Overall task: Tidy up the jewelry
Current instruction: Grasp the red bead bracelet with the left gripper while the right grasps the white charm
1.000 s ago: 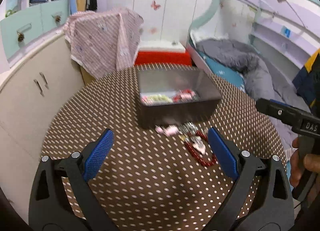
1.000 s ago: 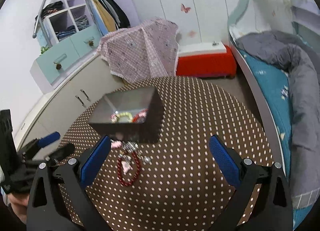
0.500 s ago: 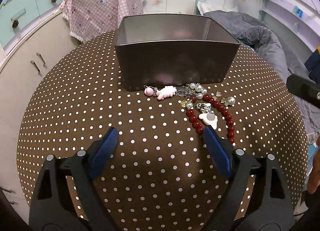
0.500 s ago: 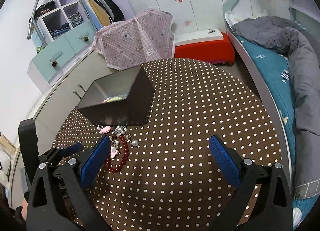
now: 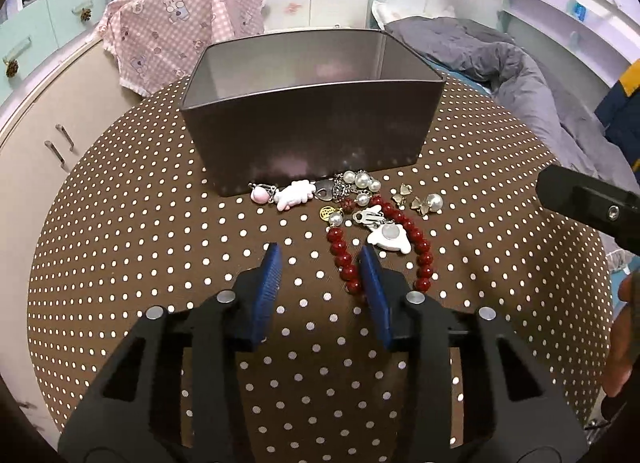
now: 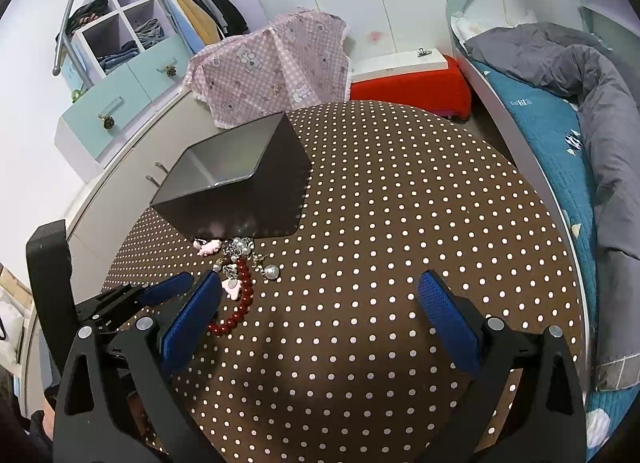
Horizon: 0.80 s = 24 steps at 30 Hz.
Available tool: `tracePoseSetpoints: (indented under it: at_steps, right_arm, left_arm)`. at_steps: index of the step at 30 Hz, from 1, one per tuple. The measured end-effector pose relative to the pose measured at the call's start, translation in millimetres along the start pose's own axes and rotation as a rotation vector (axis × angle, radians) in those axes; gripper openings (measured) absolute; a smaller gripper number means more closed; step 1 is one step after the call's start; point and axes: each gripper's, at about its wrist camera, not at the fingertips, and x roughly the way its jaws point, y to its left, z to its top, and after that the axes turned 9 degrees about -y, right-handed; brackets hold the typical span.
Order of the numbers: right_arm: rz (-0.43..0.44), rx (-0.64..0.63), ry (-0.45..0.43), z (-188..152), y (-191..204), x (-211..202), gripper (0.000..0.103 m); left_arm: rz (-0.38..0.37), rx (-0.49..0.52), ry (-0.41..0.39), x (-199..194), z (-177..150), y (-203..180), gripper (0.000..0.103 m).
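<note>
A dark metal box (image 5: 312, 135) stands on the round brown dotted table (image 5: 160, 263); it also shows in the right wrist view (image 6: 240, 191). In front of it lies a pile of jewelry: a red bead bracelet (image 5: 344, 263), a white clip (image 5: 390, 239), pearls (image 5: 362, 181), a pink charm (image 5: 294, 195) and small gold earrings (image 5: 420, 203). My left gripper (image 5: 322, 259) is partly closed and empty, low over the table just short of the bracelet's left side. My right gripper (image 6: 320, 287) is wide open and empty, to the right of the bracelet (image 6: 240, 303).
A pink checked cloth (image 6: 276, 67) hangs over the cabinet behind the table. A red bench (image 6: 408, 91) and a bed with a grey duvet (image 6: 580, 75) stand on the right. The table's edge curves close on all sides.
My left gripper moved closer to the jewelry pile and its jaws narrowed from wide open to a small gap. The right gripper shifted slightly and stayed open.
</note>
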Motion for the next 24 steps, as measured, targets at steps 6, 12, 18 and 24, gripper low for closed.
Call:
tracePoseSetpoints:
  at_steps: [6, 12, 18, 24]
  right_arm:
    - [0.011, -0.009, 0.01, -4, 7, 3, 0.095]
    - [0.009, -0.02, 0.016, -6, 15, 6, 0.095]
    - [0.03, -0.059, 0.05, -13, 33, 16, 0.095]
    - [0.09, -0.14, 0.098, -24, 69, 34, 0.095]
  left_arm:
    - [-0.056, -0.004, -0.028, -3, -3, 8, 0.008]
    - [-0.153, -0.054, -0.101, -26, 4, 23, 0.008]
    - [-0.159, -0.031, -0.182, -67, 6, 32, 0.008]
    - [-0.111, -0.061, -0.198, -81, -1, 50, 0.008]
